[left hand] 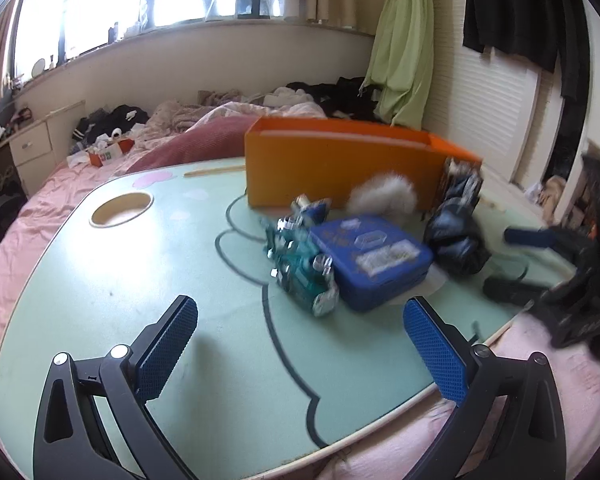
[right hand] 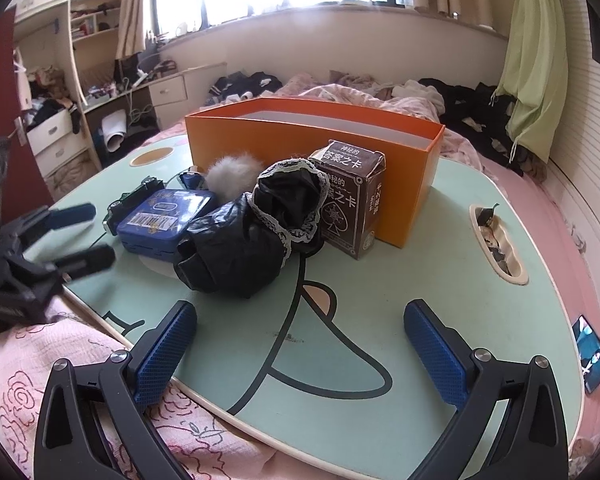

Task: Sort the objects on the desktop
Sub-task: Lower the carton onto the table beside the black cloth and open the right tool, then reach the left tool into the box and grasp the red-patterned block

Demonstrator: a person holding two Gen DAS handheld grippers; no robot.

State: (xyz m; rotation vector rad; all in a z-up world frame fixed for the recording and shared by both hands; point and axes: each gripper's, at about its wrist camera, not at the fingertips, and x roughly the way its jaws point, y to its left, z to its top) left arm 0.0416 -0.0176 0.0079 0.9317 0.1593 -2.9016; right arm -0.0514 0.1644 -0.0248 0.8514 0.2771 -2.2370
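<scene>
While both our grippers, left gripper (left hand: 300, 344) and right gripper (right hand: 300, 344), gape wide and hold nothing, the blue tin (left hand: 370, 256) lies far beyond them, near the orange box (right hand: 312, 140).

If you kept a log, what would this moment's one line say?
stage: sorting not begun | left gripper: open, empty | right gripper: open, empty | orange box: looks empty | tin, black bag, card box: on table

Both wrist views low over table (left hand: 100, 280), facing shared orange box (right hand: 300, 140).
</scene>
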